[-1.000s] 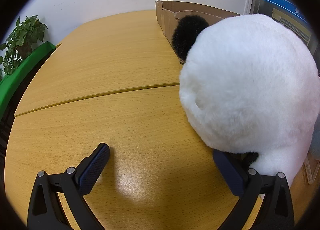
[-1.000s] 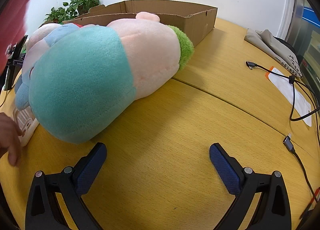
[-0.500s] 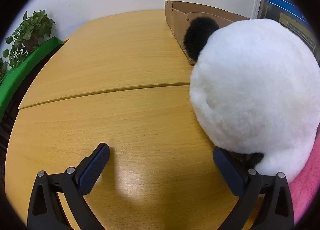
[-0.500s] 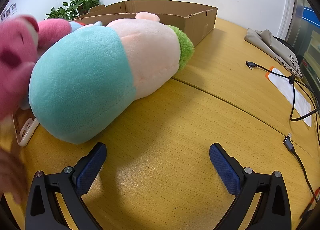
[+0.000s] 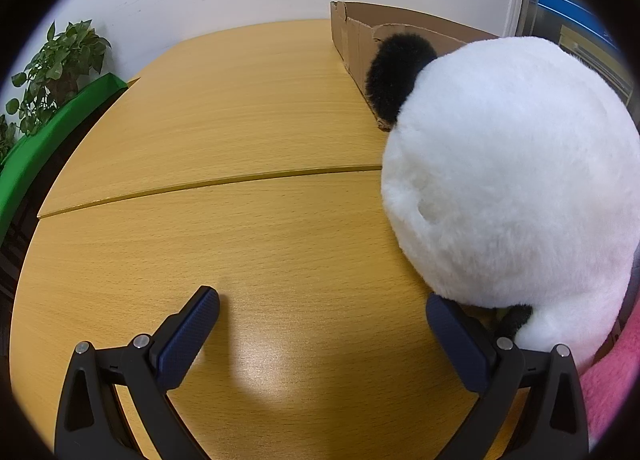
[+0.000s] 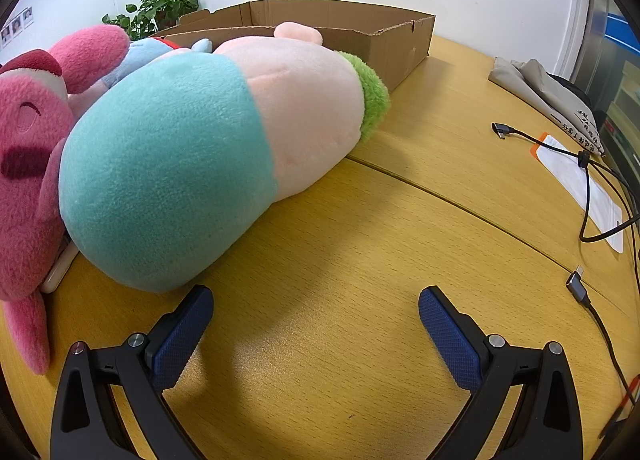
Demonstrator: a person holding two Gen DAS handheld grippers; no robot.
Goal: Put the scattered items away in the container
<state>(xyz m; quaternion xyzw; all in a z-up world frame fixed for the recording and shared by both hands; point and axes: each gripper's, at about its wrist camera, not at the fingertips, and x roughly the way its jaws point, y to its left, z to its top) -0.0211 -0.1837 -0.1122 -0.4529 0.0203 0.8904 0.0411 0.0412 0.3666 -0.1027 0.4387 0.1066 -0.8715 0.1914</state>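
Left gripper point(image 5: 322, 310) jaws wide apart over counter point(image 5: 224, 164); white panda plush point(image 5: 516, 180) right, cardboard box point(image 5: 360, 36) far right.

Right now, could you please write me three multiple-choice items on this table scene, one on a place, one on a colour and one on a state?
1. Where does the white panda plush sit for the left tongs?
A. by their right finger
B. by their left finger
C. inside the cardboard box

2. What colour is the near end of the long plush?
A. yellow
B. teal
C. black

3. How are the right tongs?
A. shut on a cable
B. shut on the plush
C. open, holding nothing

Answers: 1 A, the white fur meets the right finger's pad; 2 B, teal fabric faces the camera; 3 C, bare table lies between the wide-apart fingers.
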